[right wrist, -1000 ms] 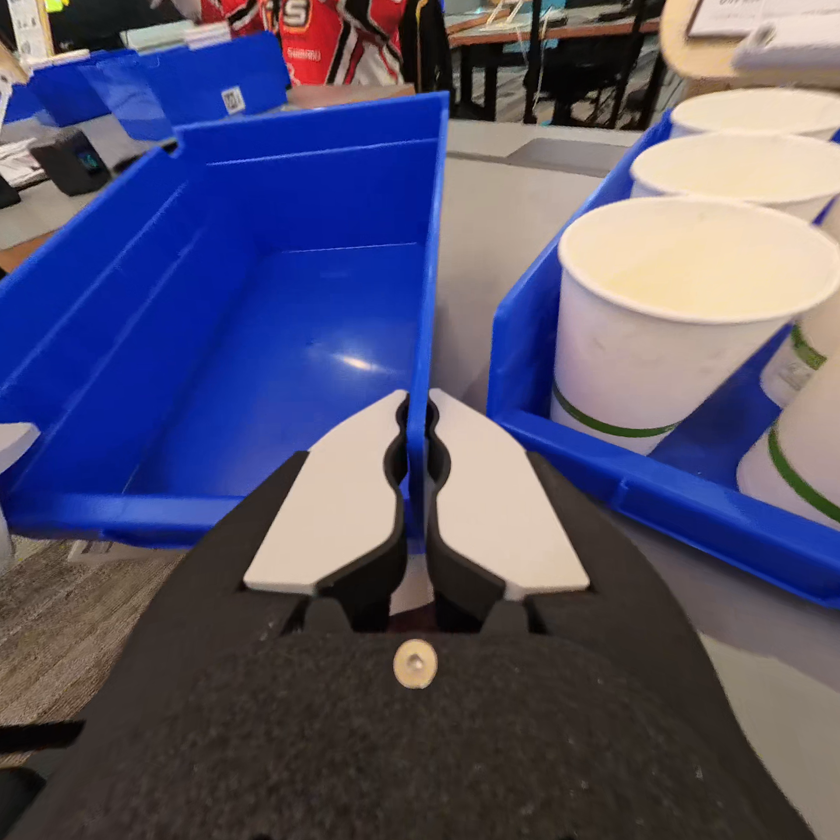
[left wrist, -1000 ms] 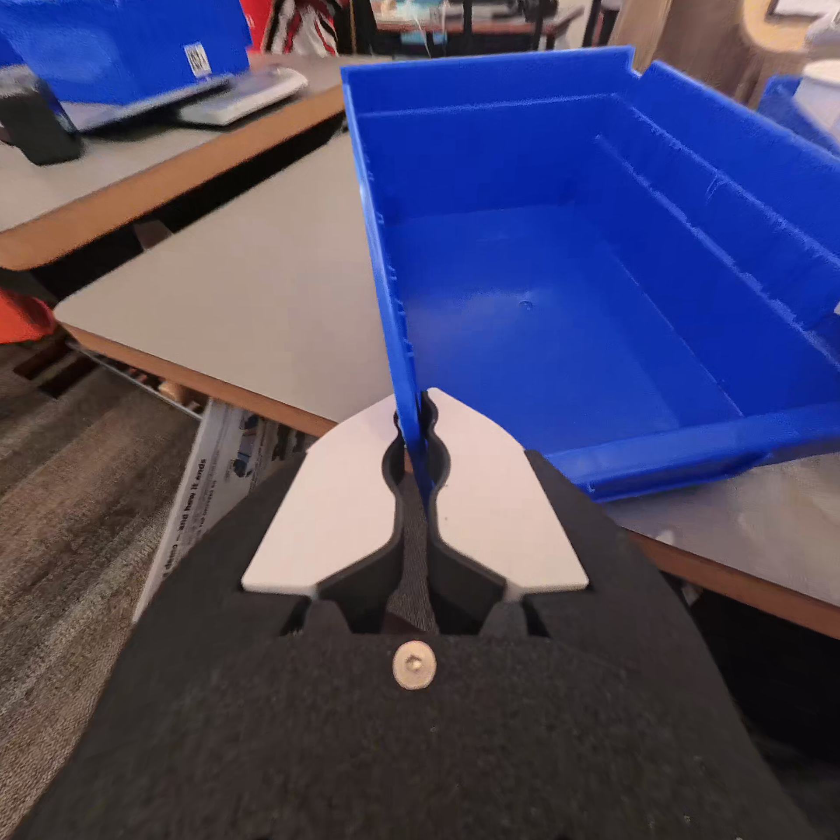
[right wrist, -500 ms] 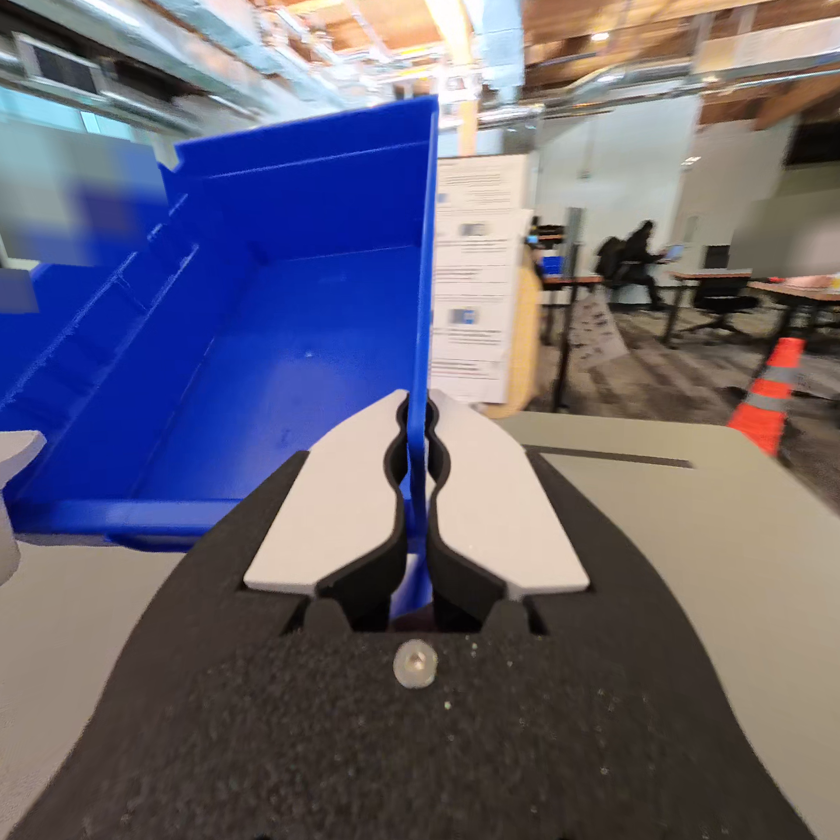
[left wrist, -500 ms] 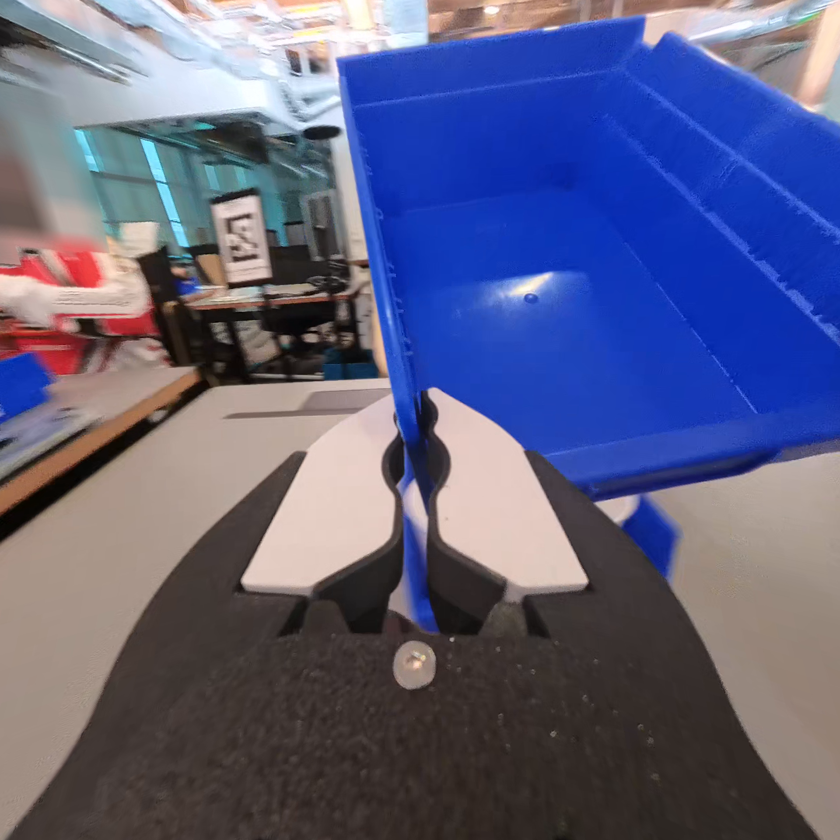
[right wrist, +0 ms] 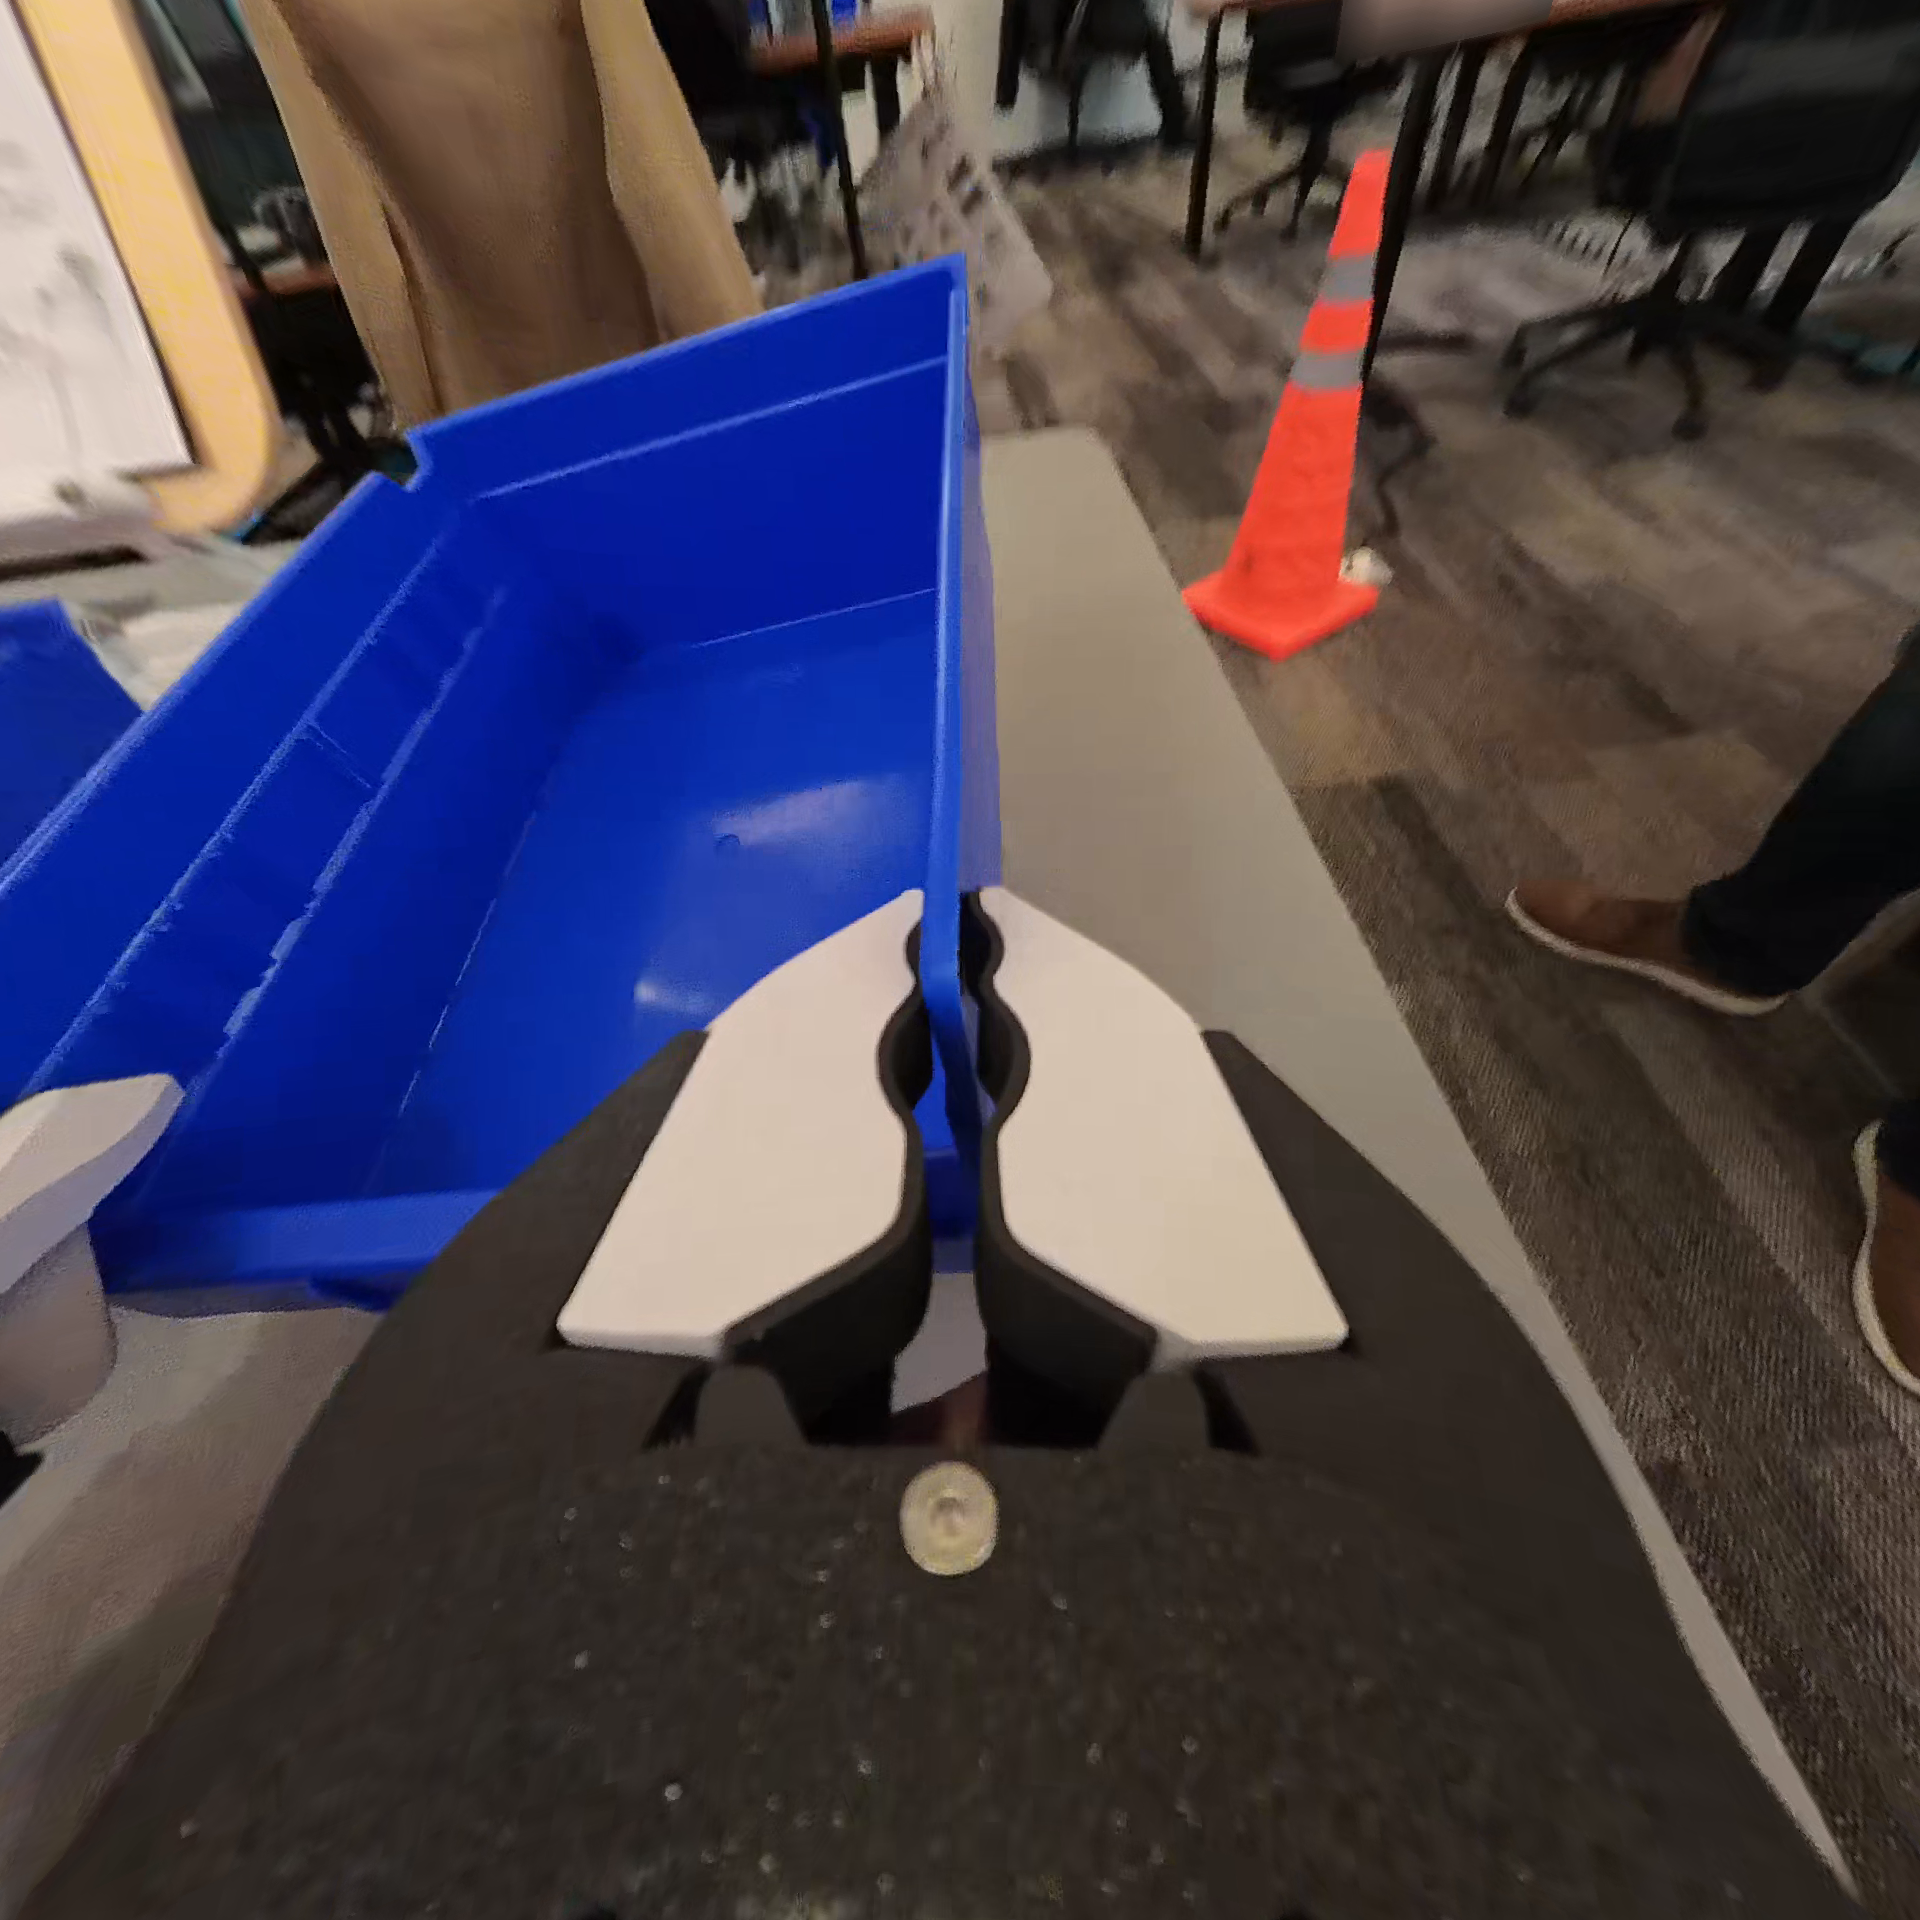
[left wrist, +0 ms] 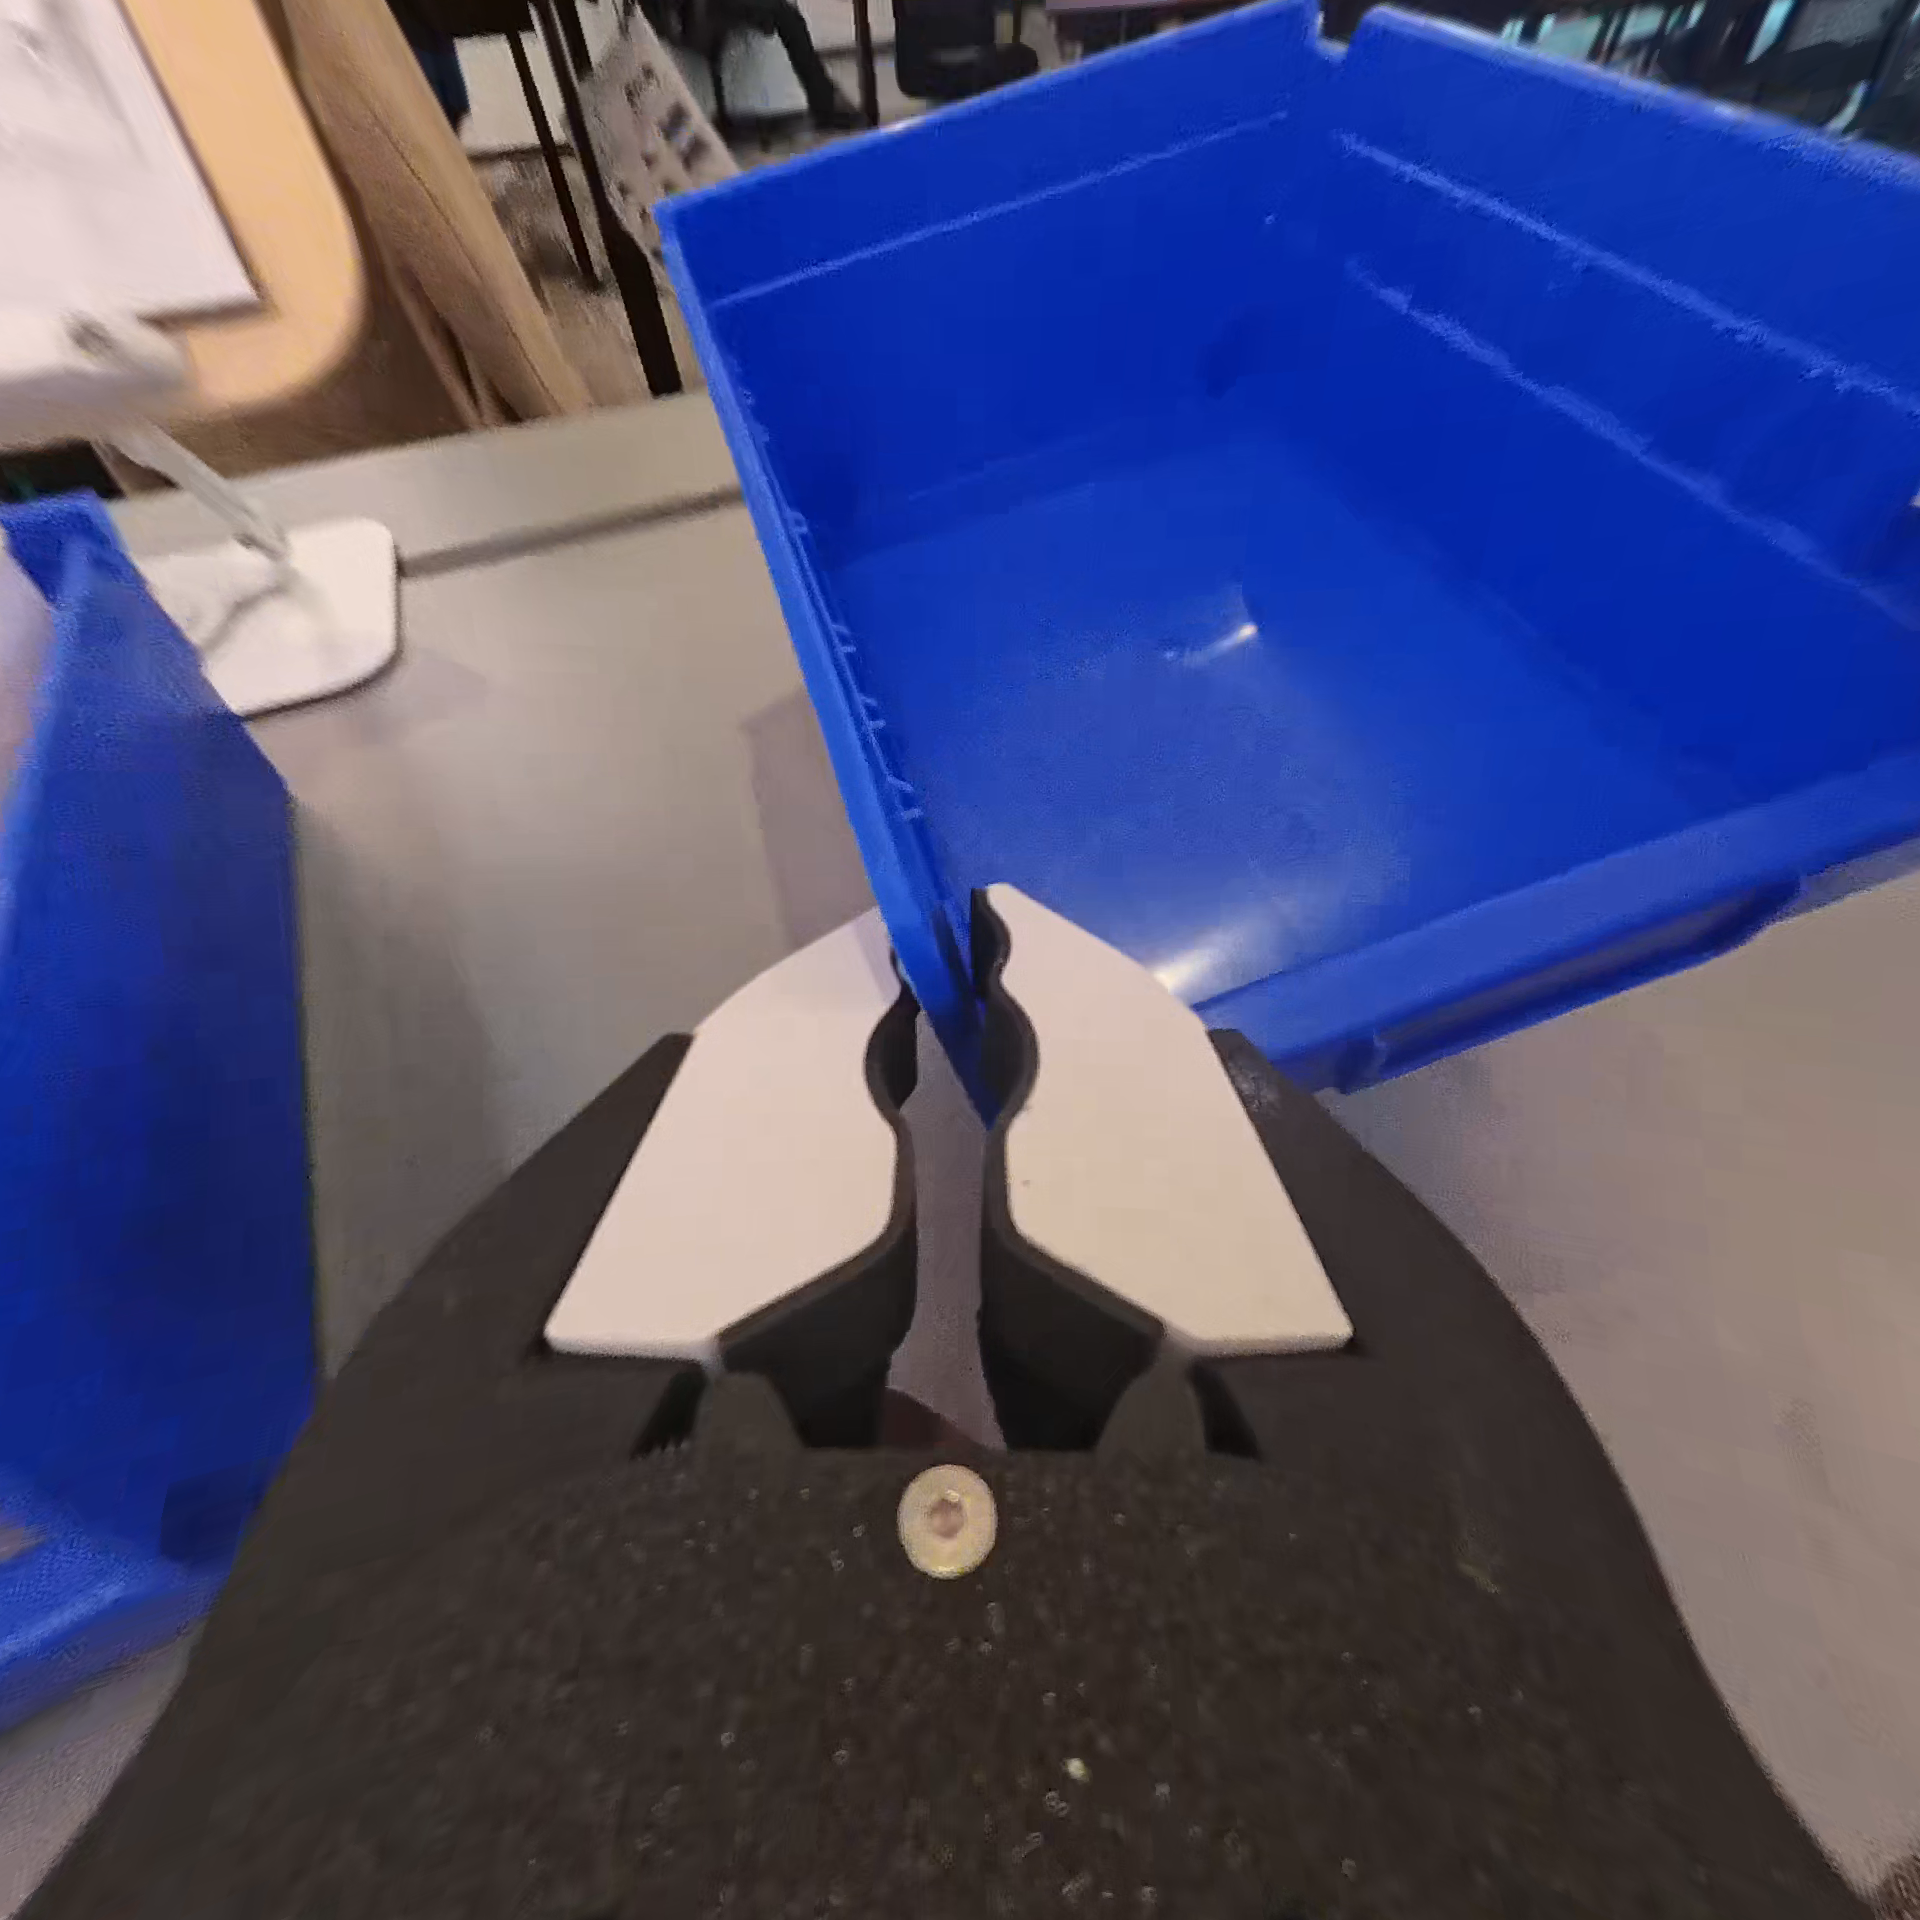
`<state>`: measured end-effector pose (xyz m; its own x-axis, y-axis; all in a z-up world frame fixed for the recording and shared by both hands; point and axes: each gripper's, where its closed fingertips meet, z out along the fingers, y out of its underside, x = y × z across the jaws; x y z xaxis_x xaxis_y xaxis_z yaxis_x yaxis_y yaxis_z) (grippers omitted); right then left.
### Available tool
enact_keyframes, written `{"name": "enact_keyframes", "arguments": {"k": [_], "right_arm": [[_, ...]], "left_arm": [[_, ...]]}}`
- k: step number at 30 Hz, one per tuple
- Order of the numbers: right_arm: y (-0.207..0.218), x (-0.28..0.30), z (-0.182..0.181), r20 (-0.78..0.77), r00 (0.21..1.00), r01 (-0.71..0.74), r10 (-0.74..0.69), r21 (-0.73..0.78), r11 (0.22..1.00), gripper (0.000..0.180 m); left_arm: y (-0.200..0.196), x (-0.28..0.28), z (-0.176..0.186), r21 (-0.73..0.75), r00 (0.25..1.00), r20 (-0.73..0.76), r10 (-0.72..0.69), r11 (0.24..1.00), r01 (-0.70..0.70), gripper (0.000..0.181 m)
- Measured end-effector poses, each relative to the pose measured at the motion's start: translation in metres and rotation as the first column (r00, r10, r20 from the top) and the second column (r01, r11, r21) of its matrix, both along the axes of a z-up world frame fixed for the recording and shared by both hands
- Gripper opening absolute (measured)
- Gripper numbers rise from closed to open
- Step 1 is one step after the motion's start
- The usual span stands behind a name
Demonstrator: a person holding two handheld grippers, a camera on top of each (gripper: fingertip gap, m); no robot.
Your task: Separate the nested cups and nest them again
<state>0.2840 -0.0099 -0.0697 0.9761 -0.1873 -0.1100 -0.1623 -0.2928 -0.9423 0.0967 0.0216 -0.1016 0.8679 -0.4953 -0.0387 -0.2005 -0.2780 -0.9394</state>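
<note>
Claws both pinching the empty blue bin (left wrist: 1351,675), left claw (left wrist: 951,935) and right claw (right wrist: 951,935) had swung it onto fresh worktop (left wrist: 540,831), cups out of view.

The blue bin (left wrist: 1351,623) is smooth, glossy plastic, with light glinting off its floor. Beneath it the grey worktop (left wrist: 540,831) looks smooth with a dull sheen. Each hand-held gripper (right wrist: 951,935) has a black, grainy, matt body, smooth pale matt fingers (right wrist: 1122,1143) and a shiny metal screw (right wrist: 948,1519). Beside the worktop, the floor carpet (right wrist: 1558,779) looks rough and woven.
</note>
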Motion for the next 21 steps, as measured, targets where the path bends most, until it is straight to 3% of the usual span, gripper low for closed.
{"name": "enact_keyframes", "arguments": {"k": [4,9,11,13,17,21], "right_arm": [[0.011,0.011,-0.038,-0.078,0.996,-0.051,0.047,-0.052,0.997,0.003],[0.017,0.02,-0.057,-0.158,0.987,-0.04,0.029,-0.068,0.997,0.003],[0.015,0.022,-0.057,-0.187,0.982,-0.039,0.026,-0.066,0.997,0.006],[0.002,0.031,-0.047,-0.139,0.99,0.017,-0.026,-0.059,0.998,0.033],[-0.041,0.016,0.007,-0.04,0.995,0.1,-0.096,0.096,0.99,0.038],[-0.046,-0.122,0.028,-0.099,0.976,-0.172,0.194,0.195,0.966,0.031]], "left_arm": [[0.0,0.01,-0.027,-0.034,0.998,-0.058,-0.001,0.999,-0.001,0.009],[0.0,0.018,-0.037,-0.018,0.994,-0.103,-0.024,1.0,0.022,0.015],[-0.003,0.01,-0.039,-0.027,0.989,-0.149,-0.003,1.0,-0.001,0.04],[-0.018,-0.007,-0.035,-0.038,0.986,-0.159,-0.043,0.999,0.038,0.052],[-0.073,-0.086,-0.009,-0.062,0.991,-0.089,-0.104,0.993,0.099,0.05],[-0.075,-0.229,0.011,-0.023,0.989,-0.058,0.134,0.991,-0.135,0.044]]}}
